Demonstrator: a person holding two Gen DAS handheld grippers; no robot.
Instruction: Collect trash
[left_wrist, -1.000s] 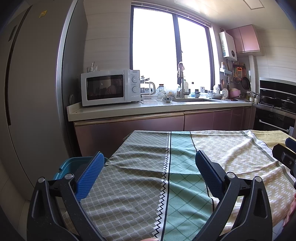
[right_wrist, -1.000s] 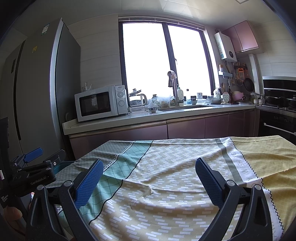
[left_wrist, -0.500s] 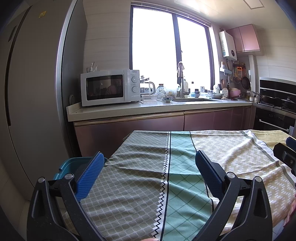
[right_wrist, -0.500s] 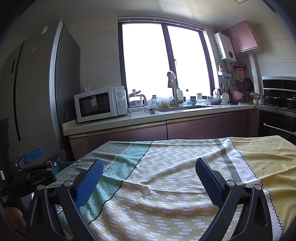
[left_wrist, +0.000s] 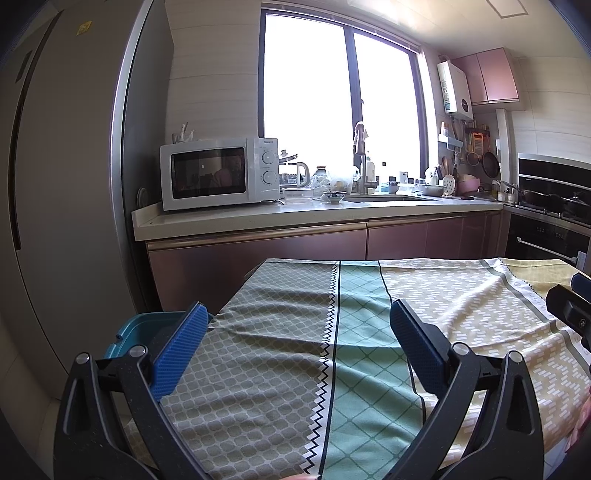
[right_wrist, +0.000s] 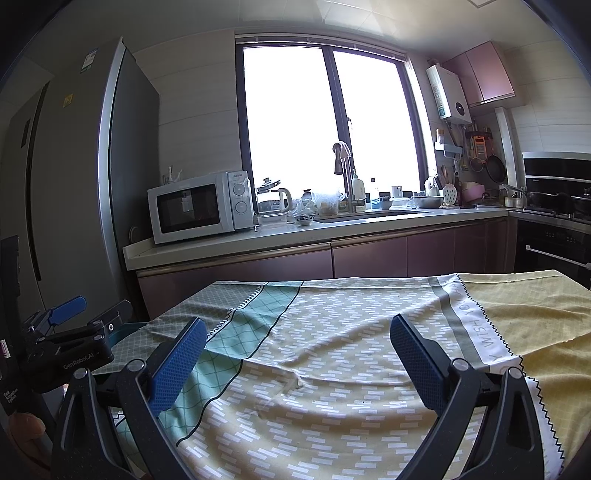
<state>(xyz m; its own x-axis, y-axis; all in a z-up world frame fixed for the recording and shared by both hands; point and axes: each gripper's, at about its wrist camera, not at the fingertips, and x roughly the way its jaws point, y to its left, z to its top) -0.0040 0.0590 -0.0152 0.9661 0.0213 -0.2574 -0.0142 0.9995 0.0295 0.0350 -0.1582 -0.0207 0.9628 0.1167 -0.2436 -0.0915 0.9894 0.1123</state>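
My left gripper (left_wrist: 297, 330) is open and empty, held above the left part of a table covered with a patterned cloth (left_wrist: 354, 354). My right gripper (right_wrist: 297, 349) is open and empty above the middle of the same cloth (right_wrist: 332, 369). A blue-green bin (left_wrist: 144, 330) stands beside the table's left edge, just past my left gripper's left finger. No trash shows on the cloth in either view. The left gripper also shows in the right wrist view (right_wrist: 79, 321) at the far left. Part of the right gripper (left_wrist: 570, 302) shows at the left wrist view's right edge.
A tall grey fridge (left_wrist: 66, 184) stands on the left. A kitchen counter (left_wrist: 314, 214) runs behind the table with a white microwave (left_wrist: 218, 171), a kettle, bowls and a sink. An oven and stove (left_wrist: 550, 221) stand at the right.
Both views have shifted only very slightly; the grippers stay open above the cloth and nothing has been picked up.
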